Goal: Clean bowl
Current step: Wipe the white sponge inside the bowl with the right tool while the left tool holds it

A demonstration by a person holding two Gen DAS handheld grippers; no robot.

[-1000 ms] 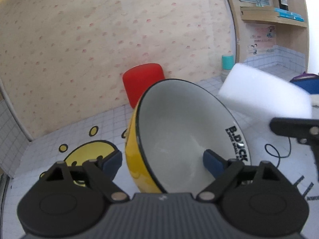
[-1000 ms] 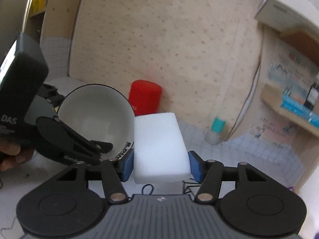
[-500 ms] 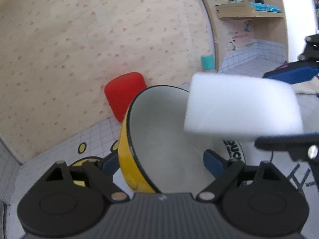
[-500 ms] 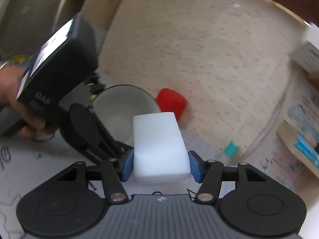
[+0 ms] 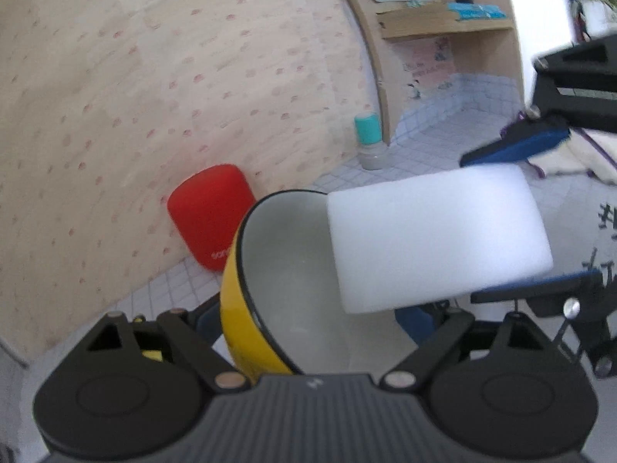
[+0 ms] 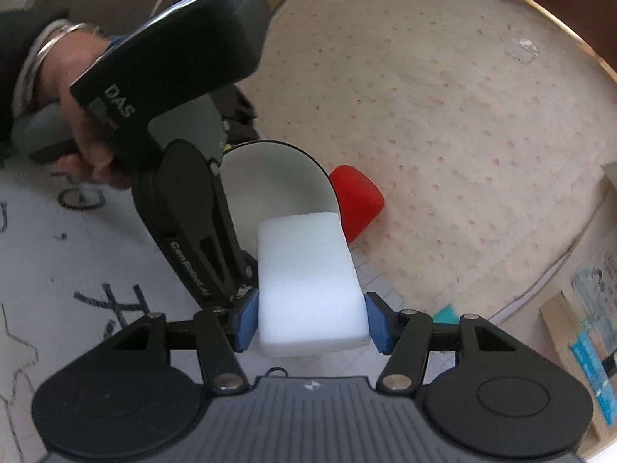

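Observation:
My left gripper (image 5: 308, 320) is shut on the rim of a yellow bowl (image 5: 246, 320) with a white inside, held tilted above the table. My right gripper (image 6: 310, 322) is shut on a white sponge block (image 6: 308, 277). The sponge's far end reaches over the bowl's rim (image 6: 277, 177) and into its opening. In the left wrist view the sponge (image 5: 435, 239) covers the bowl's right half, and the right gripper's blue pads sit above and below it. The bowl's bottom is partly hidden.
A red cup (image 5: 212, 212) lies against the speckled back wall. A small bottle with a teal cap (image 5: 368, 139) stands beside a wooden shelf unit (image 5: 439, 23). The white table (image 6: 58, 270) has black drawings.
The sponge has moved from beside the bowl to over its rim and into the opening. The bowl has been lifted and tilted more toward the right gripper.

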